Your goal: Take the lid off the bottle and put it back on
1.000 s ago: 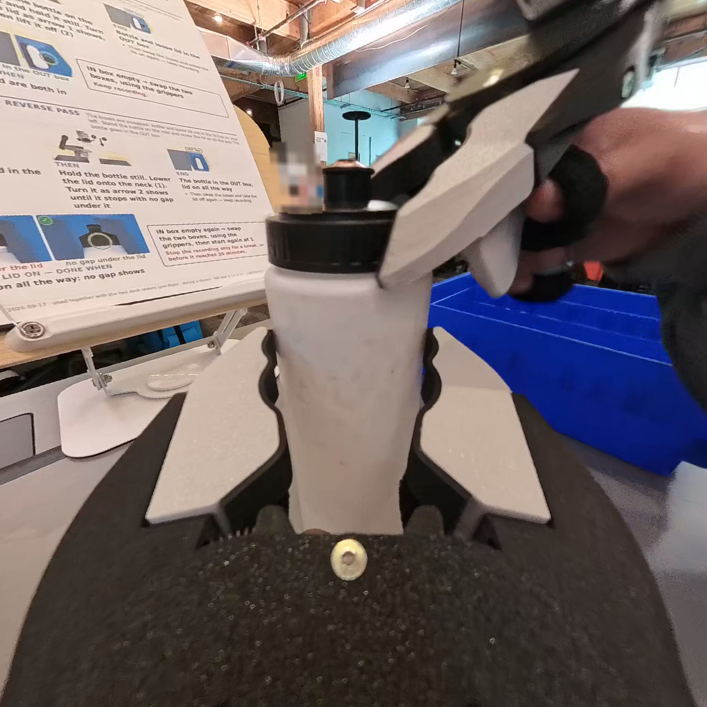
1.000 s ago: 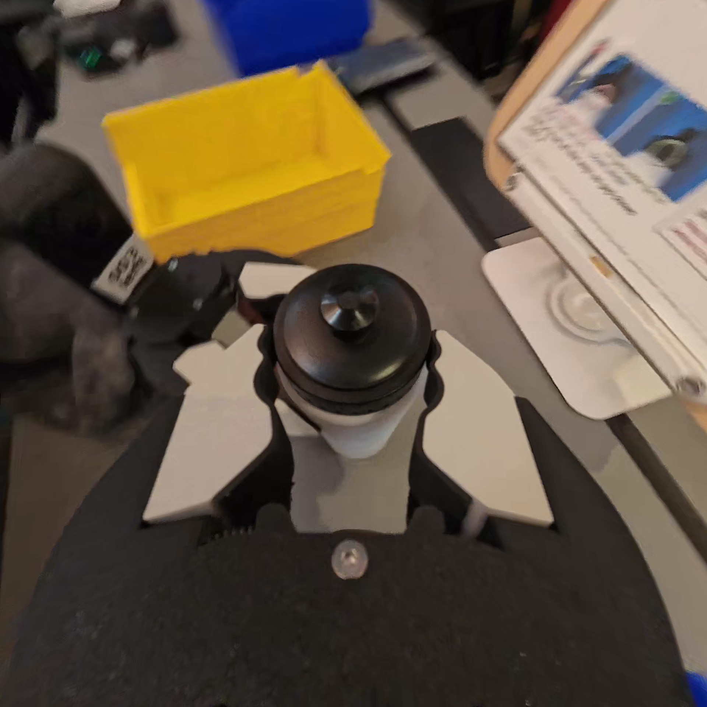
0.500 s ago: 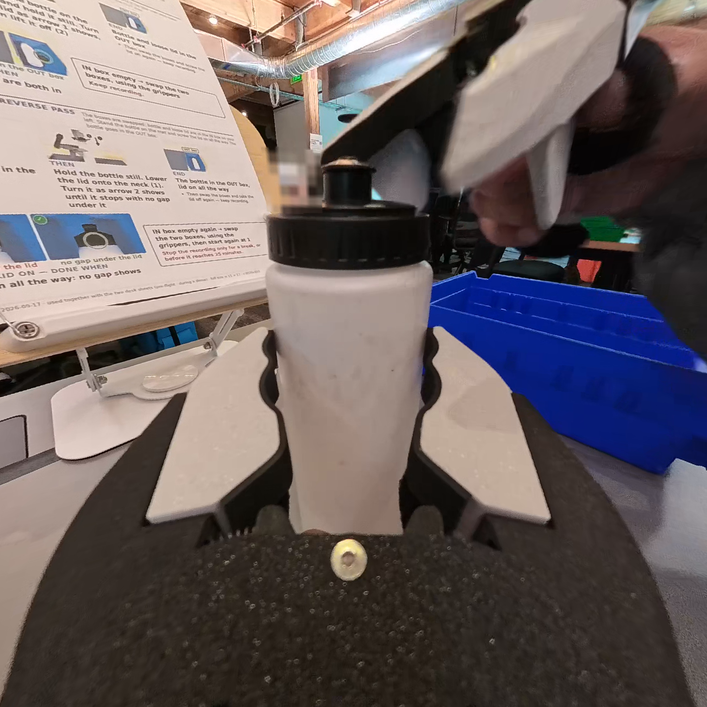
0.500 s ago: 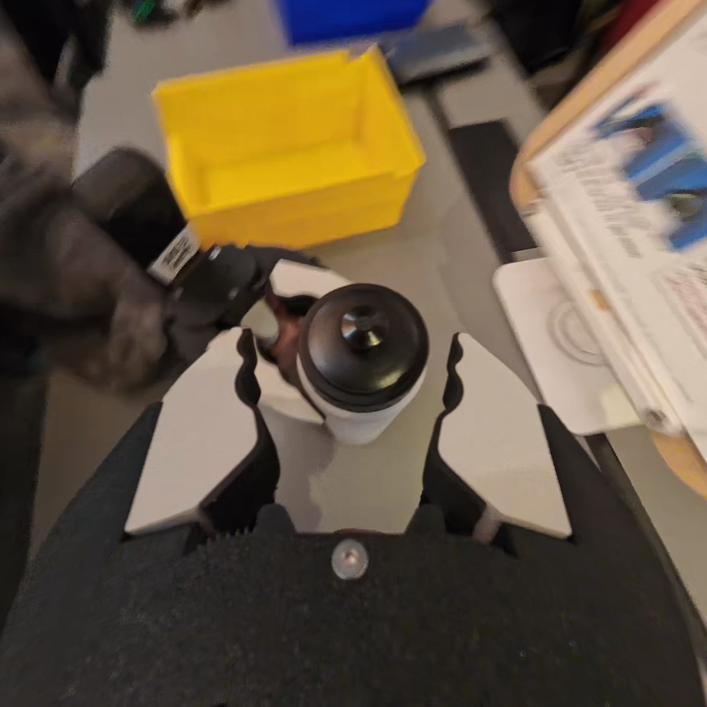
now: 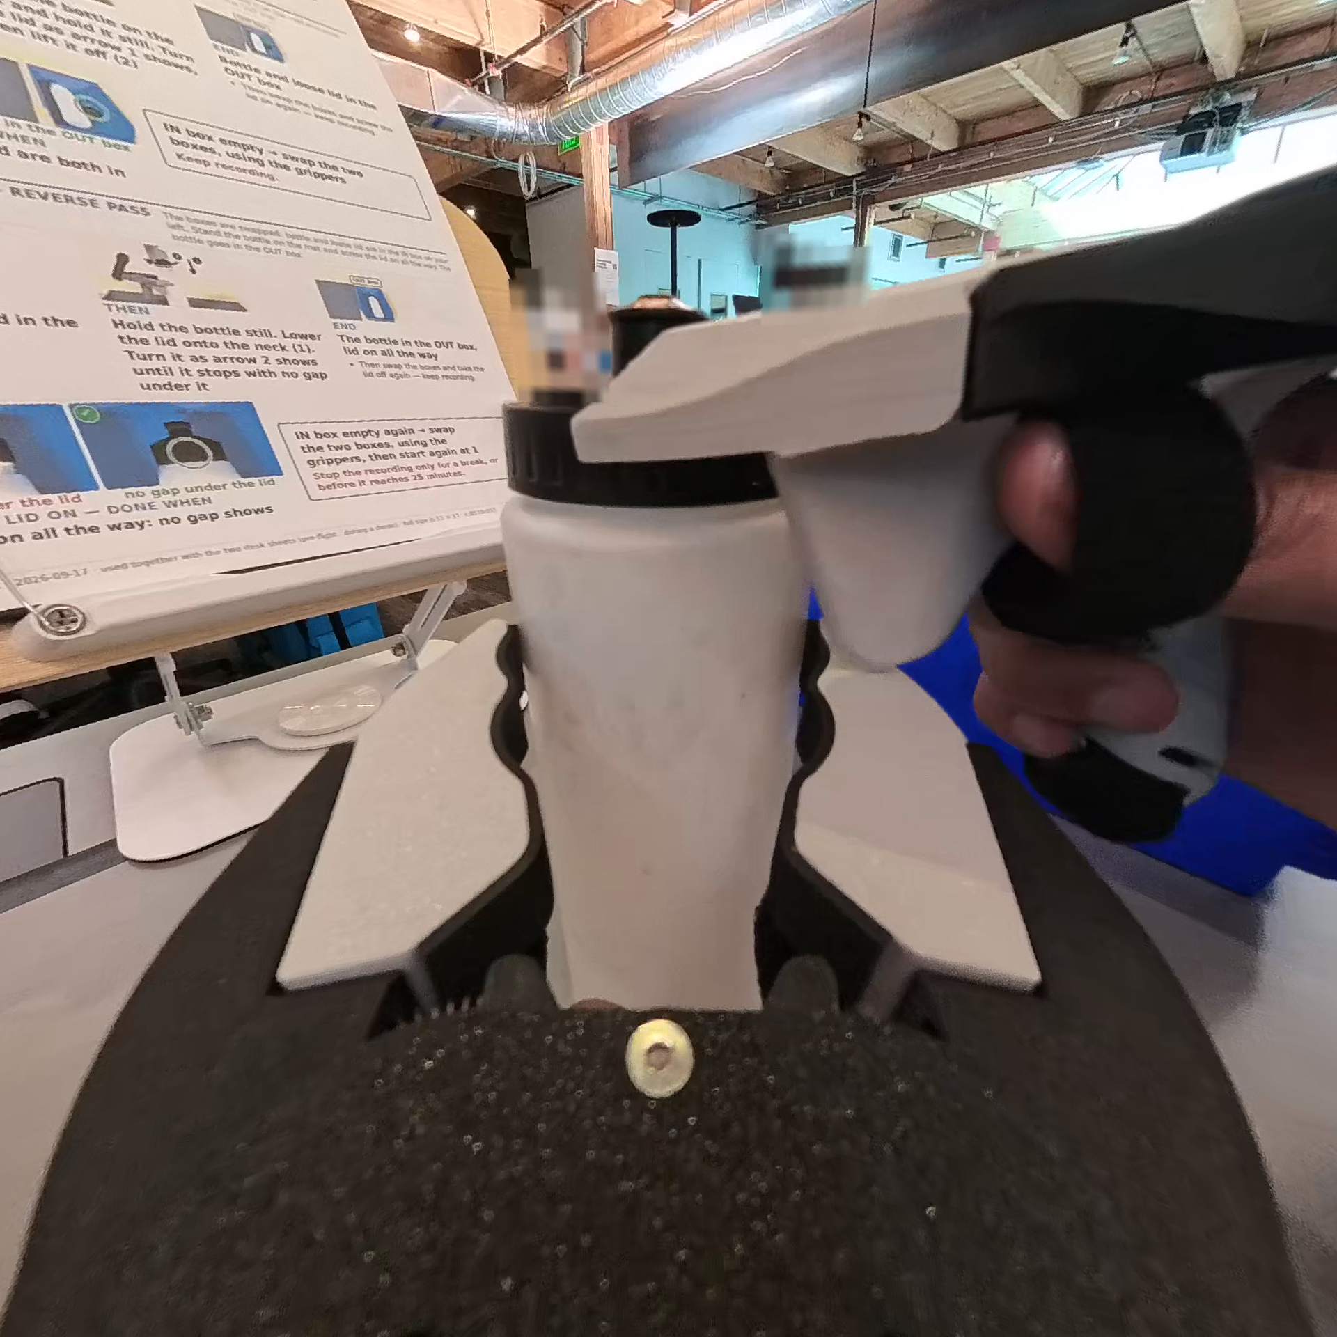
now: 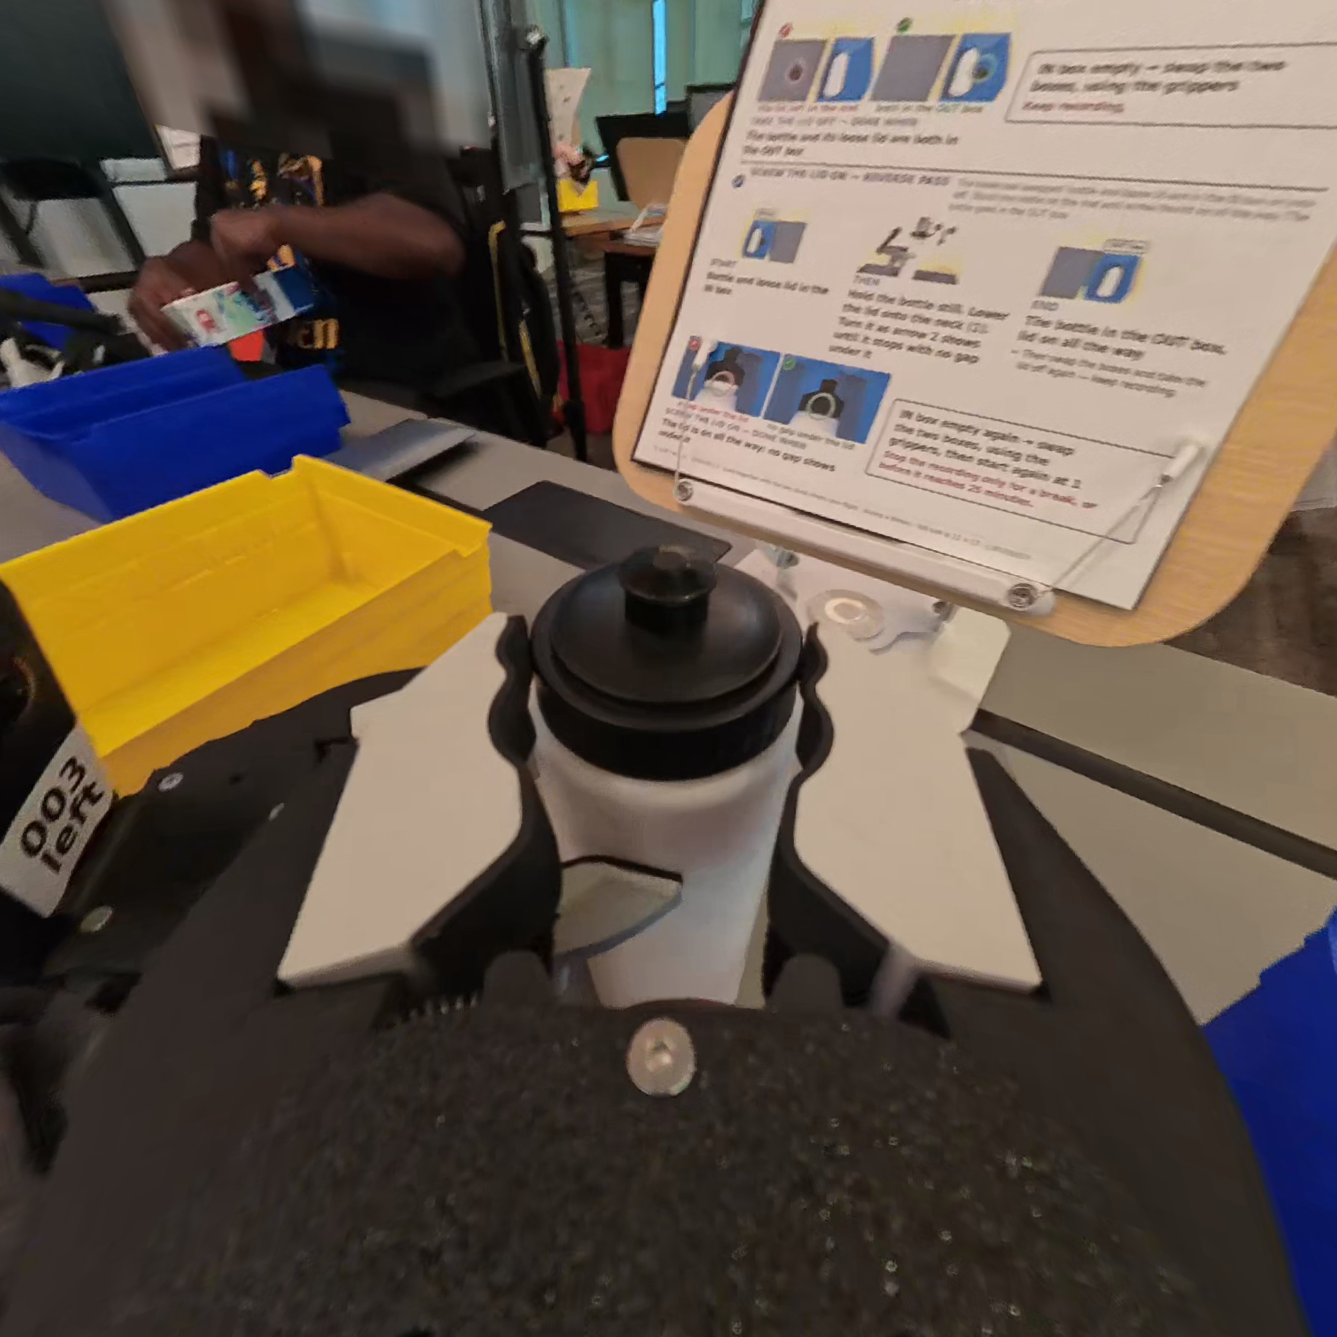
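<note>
— Bottle (image 5: 651, 723): one, white, body faintly scuffed, upright. One black lid (image 6: 662, 673) seated on its neck, ribbed rim, pull spout on top, no gap visible beneath. Location?

— Over the grey table (image 6: 1128, 723), just right of the yellow bin; base hidden, so whether it stands on the table cannot be told. Held between two grippers. Left gripper (image 5: 658, 731): fingers closed narrow against the white body, both pads touching it. Right gripper (image 6: 658, 694): higher up, fingers pressed to either side of the lid's rim, clamped on it.

— Right gripper seen from the left wrist view?

— Yes, it comes in level from the right at lid height; one hand (image 5: 1085, 615) wraps its handle.

— Remaining items, counted.

— Bins: one yellow bin (image 6: 239, 579), near left, open-topped; two blue bins visible, one far left (image 6: 166, 427), one at the near right edge (image 6: 1280, 1085). One instruction sheet (image 6: 998, 304) on a tilted wooden board with white stand, far right. One dark mat (image 6: 600, 524) behind the bottle. One person (image 6: 347, 246) in the background, holding a small packet.
</note>
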A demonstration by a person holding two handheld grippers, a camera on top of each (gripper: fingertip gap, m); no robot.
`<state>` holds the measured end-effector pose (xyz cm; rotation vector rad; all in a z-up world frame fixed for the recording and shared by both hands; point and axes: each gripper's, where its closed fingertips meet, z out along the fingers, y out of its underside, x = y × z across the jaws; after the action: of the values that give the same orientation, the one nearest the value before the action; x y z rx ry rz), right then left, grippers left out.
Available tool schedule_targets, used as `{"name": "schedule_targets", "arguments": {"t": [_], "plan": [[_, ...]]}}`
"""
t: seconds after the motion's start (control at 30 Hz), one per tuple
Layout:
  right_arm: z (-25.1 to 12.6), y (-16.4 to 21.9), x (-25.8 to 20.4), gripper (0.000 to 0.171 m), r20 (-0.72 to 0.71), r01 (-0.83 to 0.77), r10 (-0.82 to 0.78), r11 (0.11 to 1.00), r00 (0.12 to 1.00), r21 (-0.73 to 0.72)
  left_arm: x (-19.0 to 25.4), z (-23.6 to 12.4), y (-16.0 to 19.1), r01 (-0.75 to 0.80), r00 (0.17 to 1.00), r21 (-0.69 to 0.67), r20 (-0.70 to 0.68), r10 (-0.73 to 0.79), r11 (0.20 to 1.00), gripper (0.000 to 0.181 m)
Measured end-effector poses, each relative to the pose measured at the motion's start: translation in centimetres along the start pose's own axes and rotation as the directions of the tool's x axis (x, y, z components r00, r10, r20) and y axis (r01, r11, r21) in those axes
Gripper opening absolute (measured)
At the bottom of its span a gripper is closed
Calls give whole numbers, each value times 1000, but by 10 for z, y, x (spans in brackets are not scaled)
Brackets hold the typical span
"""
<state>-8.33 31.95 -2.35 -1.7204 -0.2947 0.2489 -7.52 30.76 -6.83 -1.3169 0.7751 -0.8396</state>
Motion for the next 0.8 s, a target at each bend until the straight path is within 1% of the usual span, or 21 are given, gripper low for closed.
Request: {"name": "schedule_targets", "arguments": {"t": [0.13, 0.2, 0.27, 0.33, 0.43, 0.5, 0.57, 0.6, 0.67, 0.7, 0.73, 0.8], "plan": [[-2, 3, 0, 71, 166, 57, -42, 994, 985, -89, 1, 1, 0, -6, 1000, -1, -2, 6, 1000, 73], [-1, 4, -2, 71, 284, 109, -66, 985, 956, -137, 0, 1, 0, 1, 1000, -1, -4, -1, 1000, 73], [0, 5, -3, 71, 410, 168, -80, 968, 909, -185, -2, 0, 0, 12, 1000, 0, -9, -12, 1000, 73], [-1, 7, -6, 71, 547, 275, -110, 933, 830, -230, -2, 0, 0, 16, 1000, 3, -19, -16, 1000, 73], [-7, 10, -4, 71, 749, 423, -113, 874, 653, -237, 1, 1, 0, 12, 999, 2, -46, -12, 1000, 73], [-10, 10, -3, 71, 838, 479, -109, 856, 534, -194, 3, 1, 0, 6, 999, 3, -54, -5, 1000, 73], [-10, 10, -3, 71, 872, 499, -103, 849, 478, -173, 2, 1, 0, 14, 999, 7, -53, -14, 1000, 73], [-9, 10, -4, 71, 875, 516, -109, 839, 471, -173, 1, 1, 0, 20, 998, 8, -55, -19, 1000, 73], [-8, 10, -5, 71, 858, 531, -123, 826, 499, -190, 2, 1, 1, 17, 998, 6, -59, -17, 1000, 73], [-9, 8, -6, 74, 836, 513, -122, 833, 535, -207, 2, 1, 1, 14, 998, 4, -57, -13, 1000, 73], [-11, 4, -9, 81, 809, 473, -108, 852, 577, -224, 2, 1, 1, 13, 998, 5, -54, -12, 1000, 73], [-18, -10, -17, 90, 727, 349, -84, 910, 681, -223, 2, 1, 1, 17, 998, 5, -53, -17, 1000, 73]]}}
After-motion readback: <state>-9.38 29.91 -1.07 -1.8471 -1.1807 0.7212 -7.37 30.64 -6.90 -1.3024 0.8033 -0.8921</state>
